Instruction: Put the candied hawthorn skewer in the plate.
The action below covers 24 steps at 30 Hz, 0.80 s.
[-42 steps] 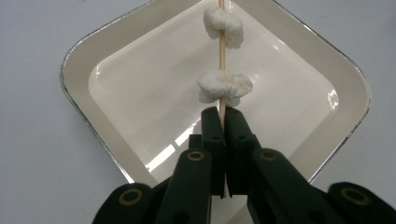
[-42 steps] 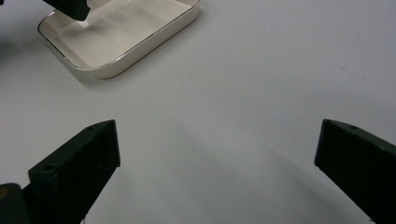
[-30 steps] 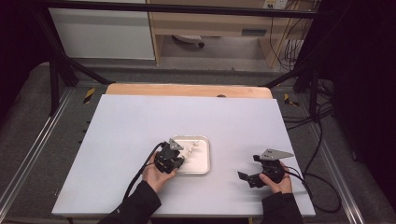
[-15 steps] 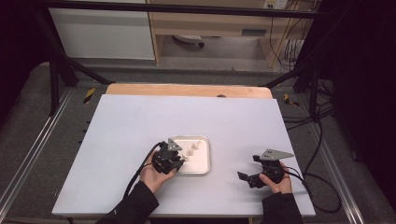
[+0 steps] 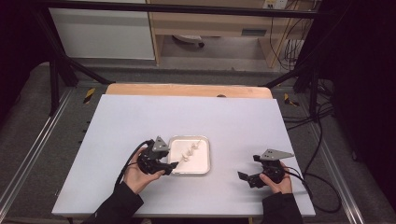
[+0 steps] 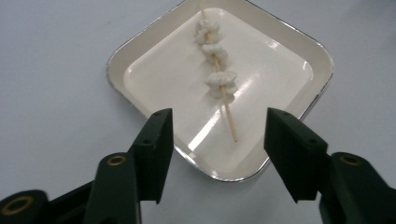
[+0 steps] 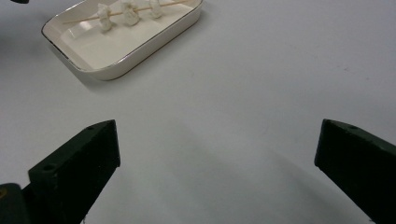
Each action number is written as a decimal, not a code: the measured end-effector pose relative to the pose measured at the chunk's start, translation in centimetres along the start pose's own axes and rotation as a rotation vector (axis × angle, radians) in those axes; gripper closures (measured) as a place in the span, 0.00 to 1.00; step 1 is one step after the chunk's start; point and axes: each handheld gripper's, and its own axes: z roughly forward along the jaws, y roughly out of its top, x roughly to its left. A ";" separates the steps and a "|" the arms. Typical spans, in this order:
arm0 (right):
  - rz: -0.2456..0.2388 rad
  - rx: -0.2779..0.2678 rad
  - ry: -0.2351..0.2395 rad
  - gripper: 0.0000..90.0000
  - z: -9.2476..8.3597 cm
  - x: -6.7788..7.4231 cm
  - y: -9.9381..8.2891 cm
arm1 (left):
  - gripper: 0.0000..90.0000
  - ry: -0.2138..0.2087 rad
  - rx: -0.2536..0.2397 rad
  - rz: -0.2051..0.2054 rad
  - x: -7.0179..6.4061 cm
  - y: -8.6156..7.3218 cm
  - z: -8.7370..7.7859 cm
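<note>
The thin wooden skewer with three white lumps lies in my shallow cream square dish: placing looks done. My left gripper has just been opening, nothing between its jaws. My right gripper waits spread and empty.

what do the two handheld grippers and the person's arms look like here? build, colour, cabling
Both are black handheld units. The left gripper and right gripper each carry a grey three-cornered plate on top and trail a black cable. The jaws are matte black blocks with flat inner faces and small round holes in their sides; brass-coloured pivot pins show on the left one. The person wears dark long sleeves.
</note>
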 end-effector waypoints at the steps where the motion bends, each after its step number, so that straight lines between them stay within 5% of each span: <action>1: 0.000 0.000 0.000 0.01 0.0 0.0 0.0 | 0.44 0.002 -0.004 -0.002 0.3 -0.2 -0.3; 11: 0.006 0.000 -0.001 0.01 0.0 0.0 0.0 | 0.27 0.005 -0.058 -0.077 3.3 -3.4 -2.4; 16: 0.010 -0.004 -0.001 0.01 -0.1 0.0 0.0 | 0.19 0.042 -0.070 -0.097 4.2 -5.7 -3.1; 24: 0.015 0.002 -0.003 0.01 0.0 0.0 -0.2 | 0.14 0.036 -0.119 -0.136 5.4 -9.4 -3.8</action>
